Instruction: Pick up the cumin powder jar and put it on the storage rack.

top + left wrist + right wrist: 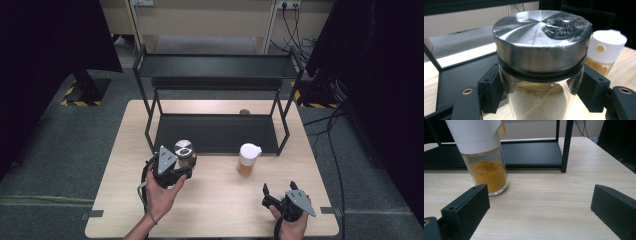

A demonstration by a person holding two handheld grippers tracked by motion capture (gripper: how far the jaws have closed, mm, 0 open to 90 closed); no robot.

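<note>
Your left gripper (181,169) has its jaws pinching the steel-lidded glass jar (540,65) of pale powder, just in front of the black rack (215,131). Right of it, the white-capped spice jar (248,159) stands on the desk (220,200). Your right gripper (272,196) waits nearby, jaws spread.

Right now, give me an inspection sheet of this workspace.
Surface: light wooden table, bare in front.
Job's things: steel-lidded jar of pale powder; white-capped jar of orange powder standing on the table; black two-tier rack, both shelves bare.
Clutter: small dark round thing behind the rack, too small to identify.
Grippers: left gripper, jaws on either side of the steel-lidded jar, contact unclear; right gripper, jaws open, holding nothing.
Cables: several on the floor at right.
Surroundings: grey carpet, dark screens either side.
</note>
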